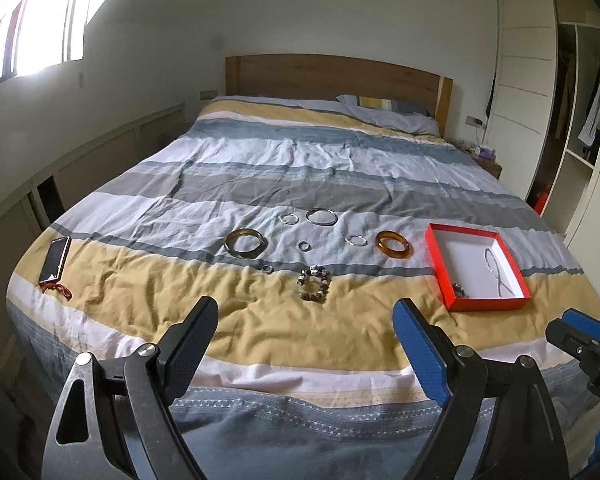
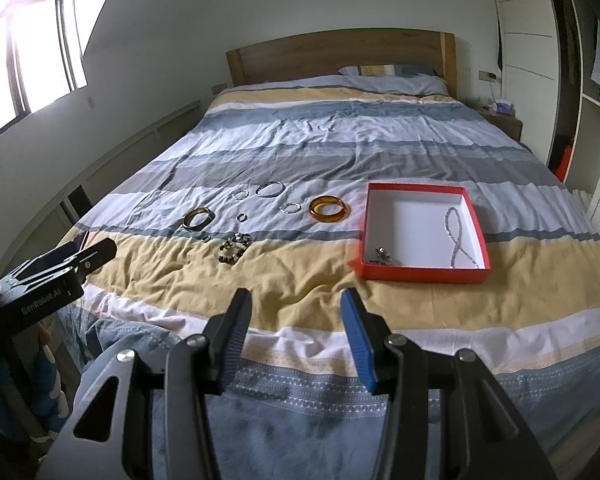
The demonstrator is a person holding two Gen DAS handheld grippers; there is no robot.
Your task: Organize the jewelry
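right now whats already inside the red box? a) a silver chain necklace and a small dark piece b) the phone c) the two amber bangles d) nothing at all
a: the red box holds a silver chain necklace along its right side and a small dark piece in its near left corner, while both amber bangles and the phone lie on the bedspread outside it.

From my feed I see a bed (image 1: 300, 320) under a striped cover of yellow, grey and white. A phone (image 1: 55, 259) lies near its left edge. A wooden headboard (image 1: 332, 76) backs a pillow (image 1: 388, 114). A bright window (image 1: 32, 28) sits left, an open wardrobe (image 1: 576, 92) right.
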